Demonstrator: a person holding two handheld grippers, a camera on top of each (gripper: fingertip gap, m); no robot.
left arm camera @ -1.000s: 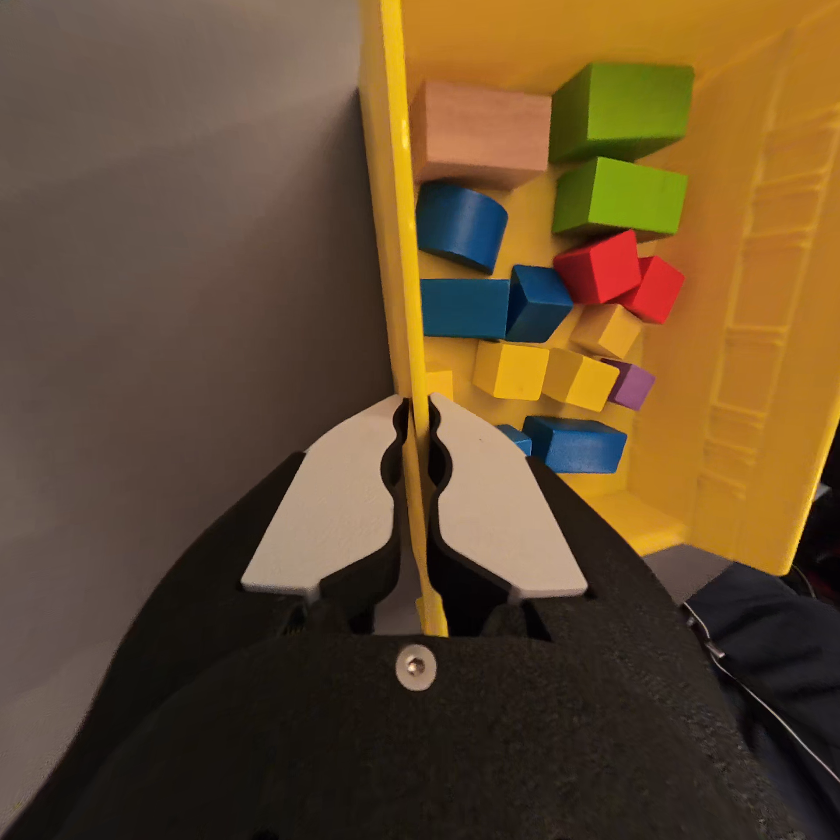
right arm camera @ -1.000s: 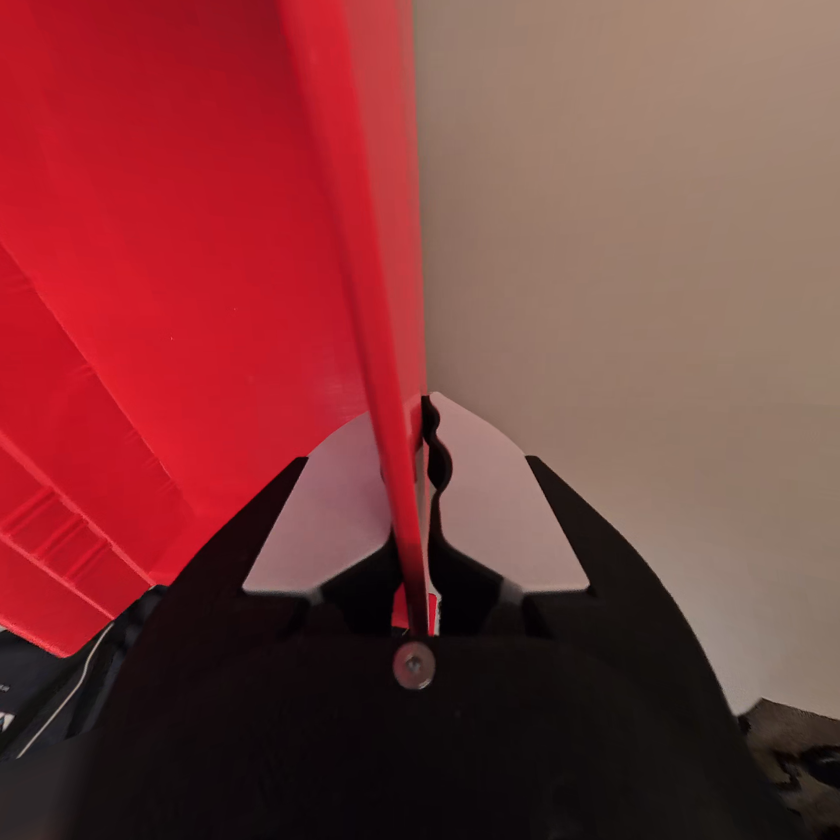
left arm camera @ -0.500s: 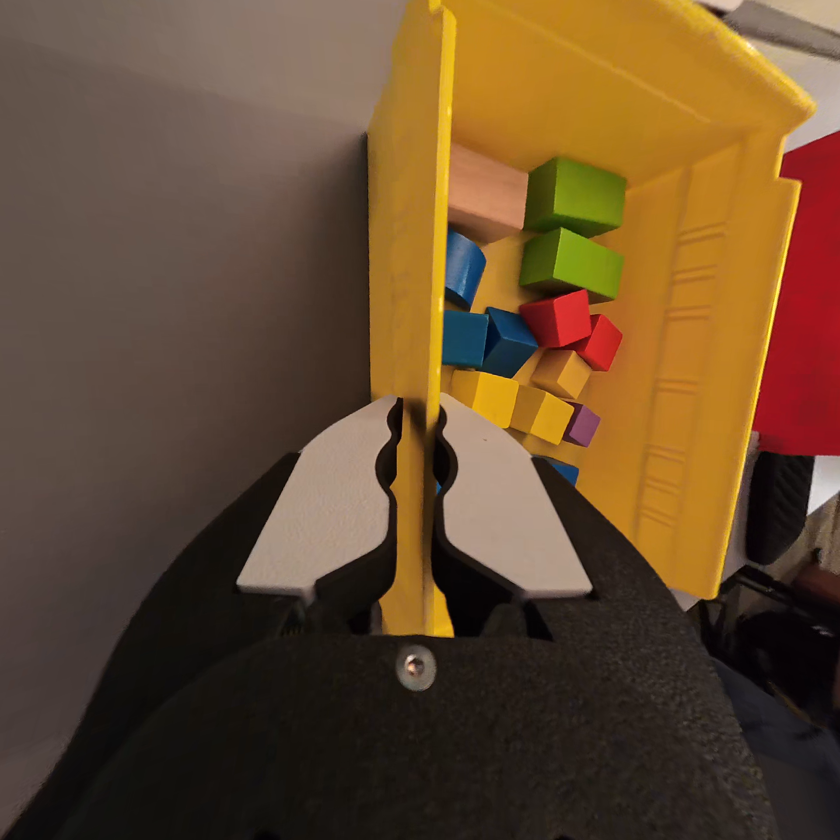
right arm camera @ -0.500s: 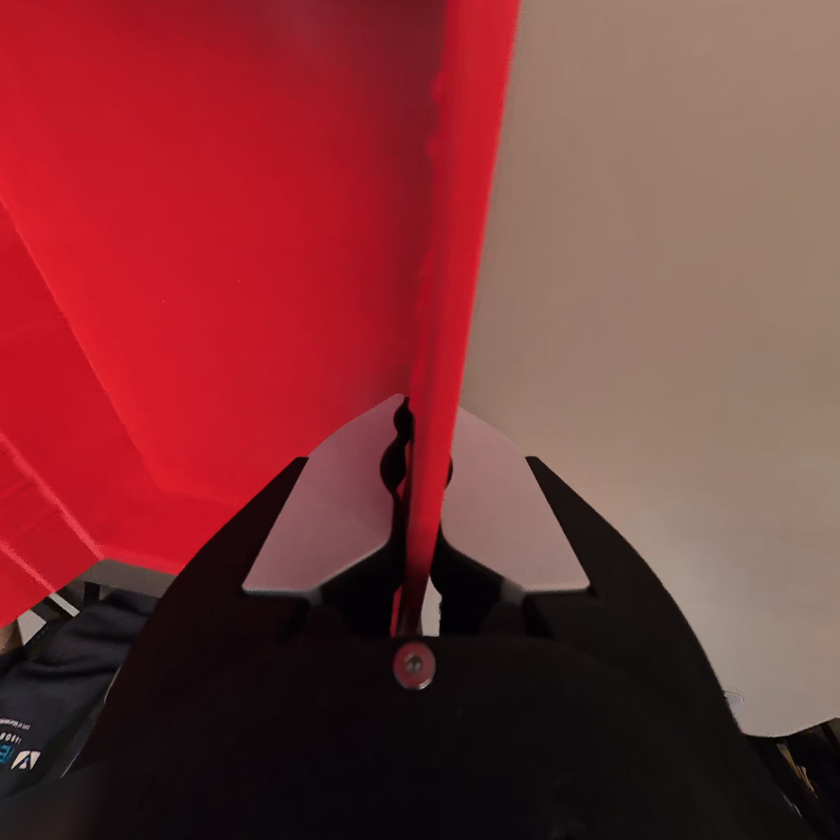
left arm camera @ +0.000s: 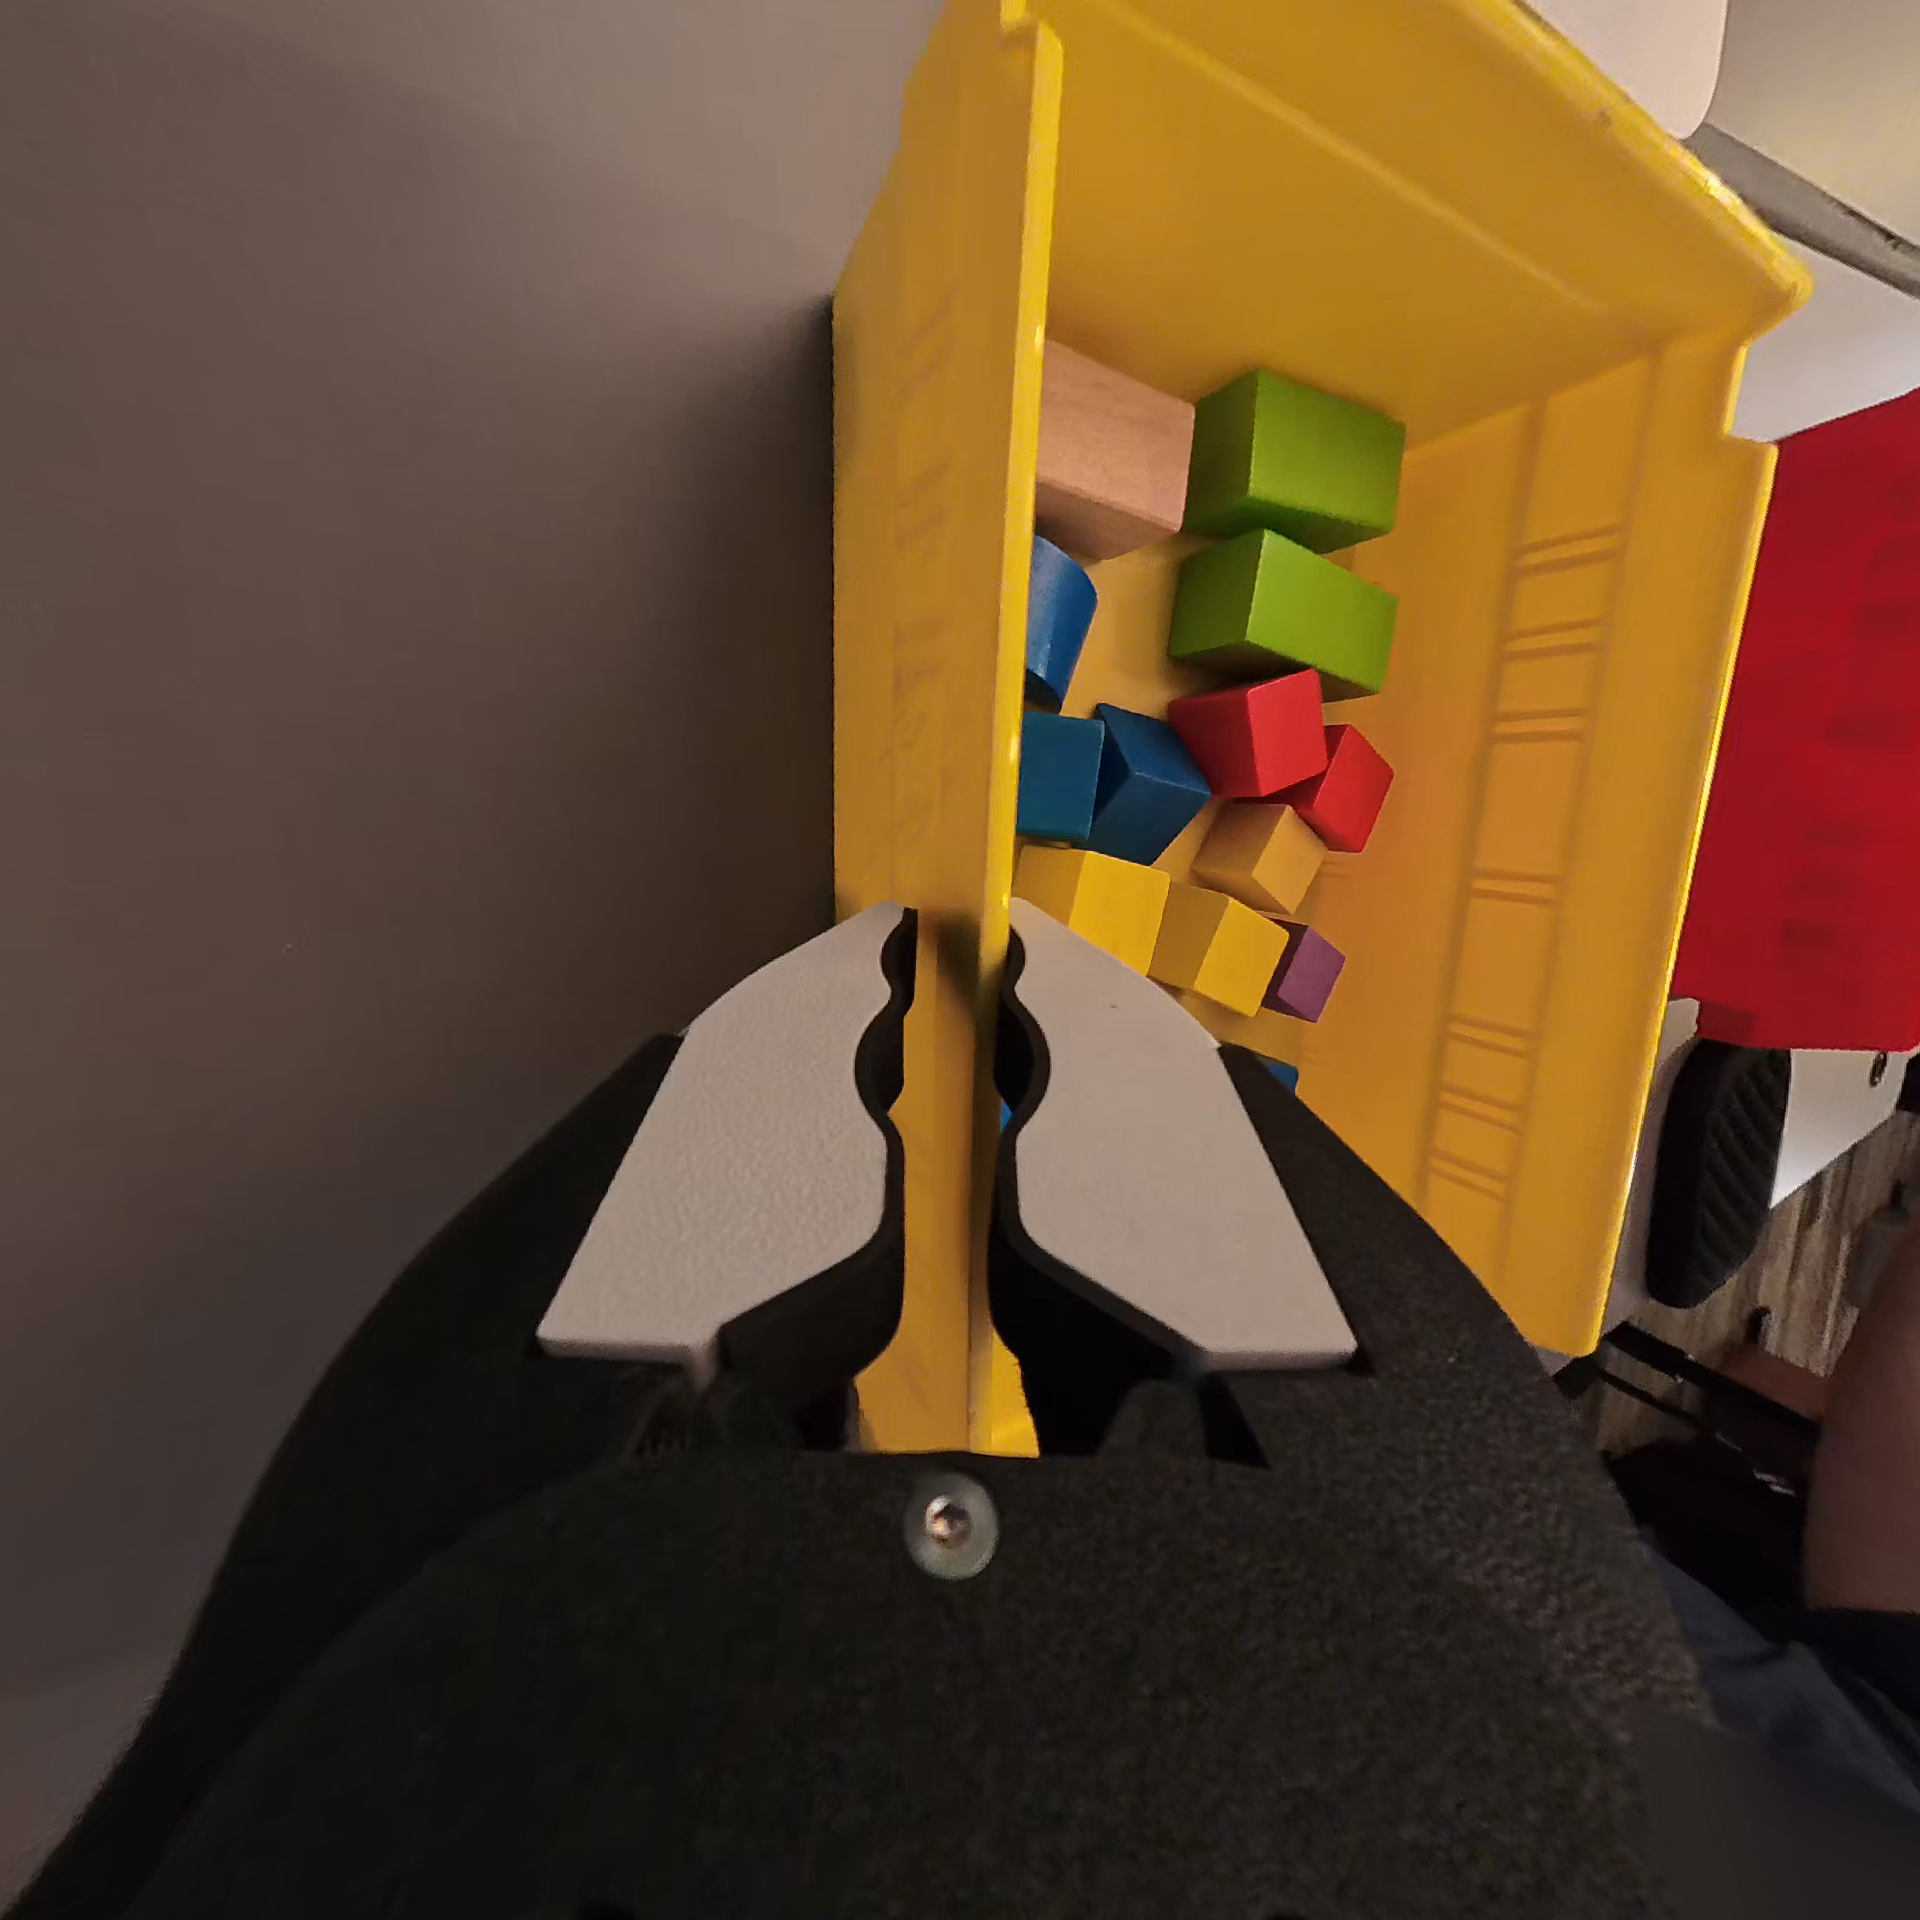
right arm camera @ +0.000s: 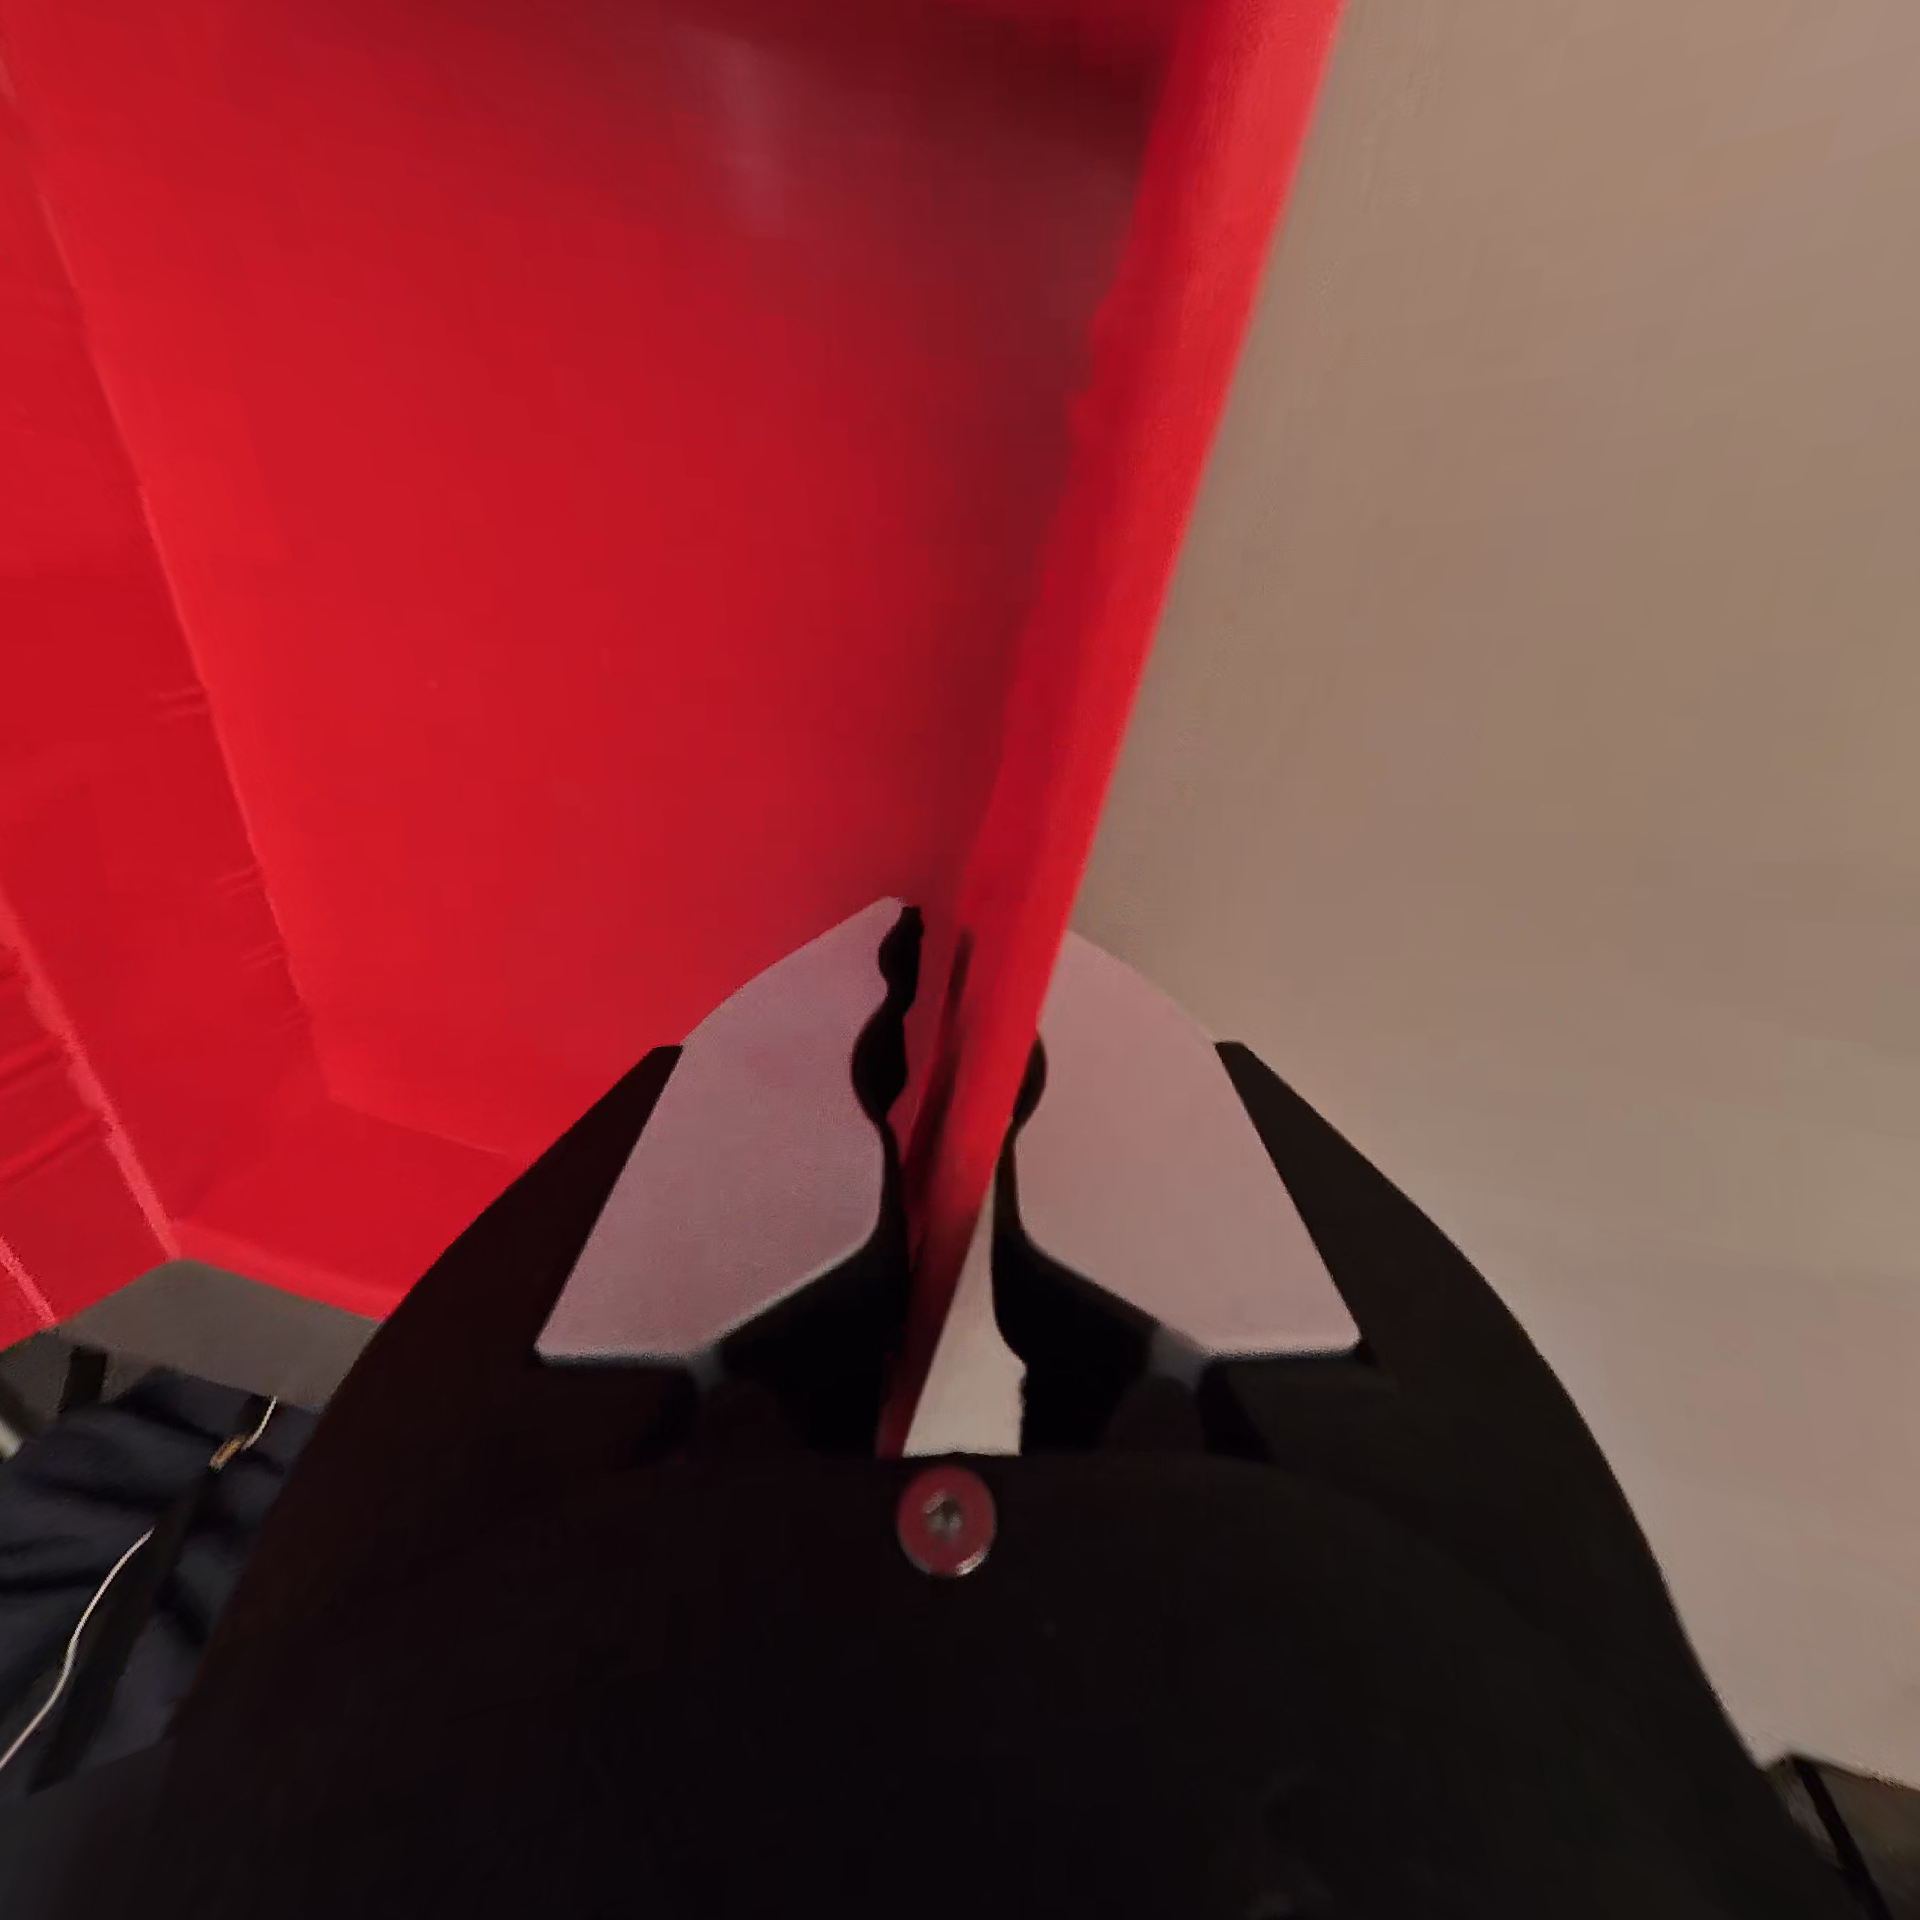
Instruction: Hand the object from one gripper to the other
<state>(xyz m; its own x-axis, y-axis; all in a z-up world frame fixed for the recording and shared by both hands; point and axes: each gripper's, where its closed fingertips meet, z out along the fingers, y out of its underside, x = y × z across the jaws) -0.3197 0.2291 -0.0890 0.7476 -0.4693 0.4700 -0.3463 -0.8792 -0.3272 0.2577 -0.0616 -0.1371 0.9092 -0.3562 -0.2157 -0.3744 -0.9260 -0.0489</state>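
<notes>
Left wrist view: mounted behind the left gripper, facing forward along its fingers, very close to a yellow bin wall. Right wrist view: likewise behind the right gripper, pressed close against a red bin. Shared: the red bin, at the left view's right edge.

Most likely an ordinary room in a home, we think, plain grey wall, strip of wood-pattern floor, yellow bin with toy blocks, dark jacket lying low.
</notes>
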